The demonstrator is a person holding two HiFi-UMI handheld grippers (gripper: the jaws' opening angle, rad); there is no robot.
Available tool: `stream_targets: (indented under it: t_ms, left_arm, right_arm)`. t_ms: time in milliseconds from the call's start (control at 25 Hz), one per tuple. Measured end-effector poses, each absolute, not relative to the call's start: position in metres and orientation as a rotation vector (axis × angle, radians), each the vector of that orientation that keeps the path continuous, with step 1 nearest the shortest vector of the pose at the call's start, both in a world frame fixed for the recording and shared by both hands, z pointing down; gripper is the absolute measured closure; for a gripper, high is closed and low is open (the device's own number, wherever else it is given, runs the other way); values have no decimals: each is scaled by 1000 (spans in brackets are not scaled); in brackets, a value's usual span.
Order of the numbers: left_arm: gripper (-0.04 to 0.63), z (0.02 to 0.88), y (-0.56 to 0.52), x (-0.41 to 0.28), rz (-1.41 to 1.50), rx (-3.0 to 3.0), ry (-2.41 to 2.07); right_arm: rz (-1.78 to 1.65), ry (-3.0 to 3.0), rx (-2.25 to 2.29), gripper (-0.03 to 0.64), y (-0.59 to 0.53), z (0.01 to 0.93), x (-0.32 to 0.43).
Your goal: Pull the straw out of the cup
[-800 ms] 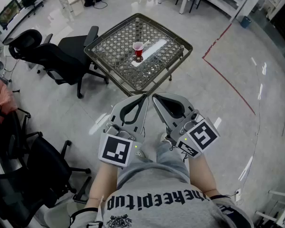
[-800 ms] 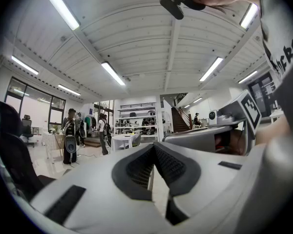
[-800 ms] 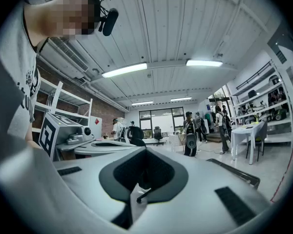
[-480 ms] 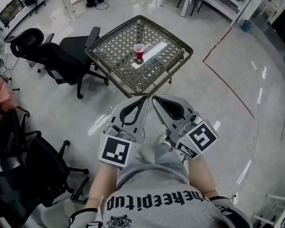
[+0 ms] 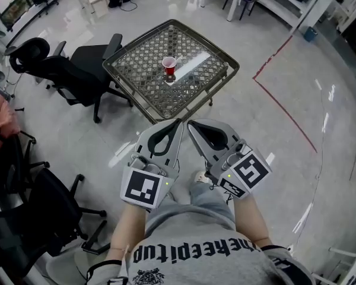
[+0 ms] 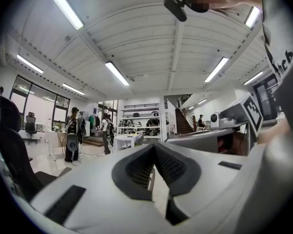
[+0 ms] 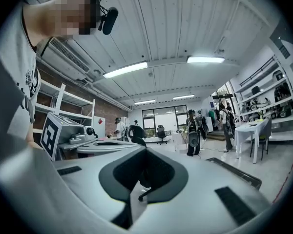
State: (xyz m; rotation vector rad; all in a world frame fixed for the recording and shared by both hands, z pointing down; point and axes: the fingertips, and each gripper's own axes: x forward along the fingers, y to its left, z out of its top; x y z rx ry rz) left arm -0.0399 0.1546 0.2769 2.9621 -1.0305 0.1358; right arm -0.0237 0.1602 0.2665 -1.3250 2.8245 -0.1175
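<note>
1. We are holding the left gripper [image 5: 177, 125] and the right gripper [image 5: 191, 127] level in front of our waist, tips just beside each other; both are clenched, with nothing between the jaws
2. The red cup [image 5: 169, 66] is standing upright near the middle of the lattice-topped table [image 5: 130, 79], well apart from both grippers, so we are judging that the pull is not yet begun
3. We are risking a knocked-over cup if we are arriving with the jaws clenched like this, since closed tips would be pushing the rim rather than taking the straw
4. We are also expecting the cup to be light, so pulling on the straw with one gripper alone could be lifting or tipping it; the other gripper would need to be steadying the wall
5. The openwork table top could be giving the cup an uneven footing, and the office chairs [image 5: 77, 64] are crowding the table's left side, where we could be bumping them on the way in
6. The cup is the only container we are seeing; its inside is showing pale, but the straw is too small for us to make out, and we cannot tell whether any drink is in it
7. A pale streak [image 5: 193, 63] is lying just beside the cup on the table, glare or object we cannot tell
</note>
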Motion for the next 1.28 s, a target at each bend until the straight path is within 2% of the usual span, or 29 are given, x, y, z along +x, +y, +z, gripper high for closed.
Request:
stream_targets:
  t_ms: [800,1280]
  left_arm:
    - [568,273,98,66,64,2907,-1261]
    - [568,287,77,72,190,2847,-1320]
  right_arm:
    - [-135,2895,-1125,618,106,267,86]
    - [-185,2911,-1031,618,76,278,91]
